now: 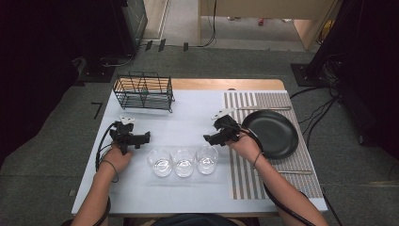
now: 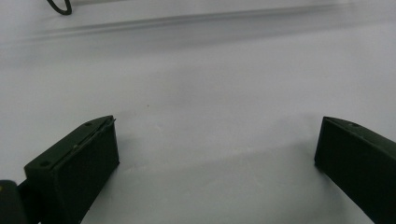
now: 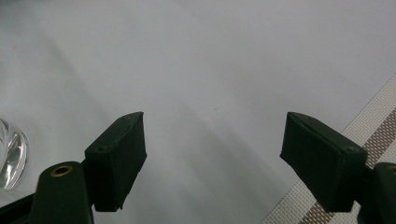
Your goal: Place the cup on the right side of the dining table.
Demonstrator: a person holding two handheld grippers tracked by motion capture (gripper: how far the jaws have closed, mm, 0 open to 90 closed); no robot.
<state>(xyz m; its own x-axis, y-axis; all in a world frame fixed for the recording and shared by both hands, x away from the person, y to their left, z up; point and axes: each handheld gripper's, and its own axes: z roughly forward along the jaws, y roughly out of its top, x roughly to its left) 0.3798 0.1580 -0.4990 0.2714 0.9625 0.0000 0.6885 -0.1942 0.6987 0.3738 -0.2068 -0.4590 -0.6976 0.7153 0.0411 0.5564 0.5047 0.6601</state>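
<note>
Three glasses [image 1: 183, 161] stand in a row between the left hand-held gripper [image 1: 145, 137] and right hand-held gripper [image 1: 208, 138], both spread wide and empty above the counter [image 1: 188, 117].

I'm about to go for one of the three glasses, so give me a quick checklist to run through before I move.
1. Left gripper open and holding nothing: ok.
2. Right gripper open and holding nothing: ok.
3. Three glasses upright in a row at the near edge: ok.
4. Room between glasses for the jaws: not ok, they look to be touching.
5. Wire rack at the far left with nothing in it: ok.
6. Black plate clear of the right hand: cannot tell, they overlap in the high view.
</note>
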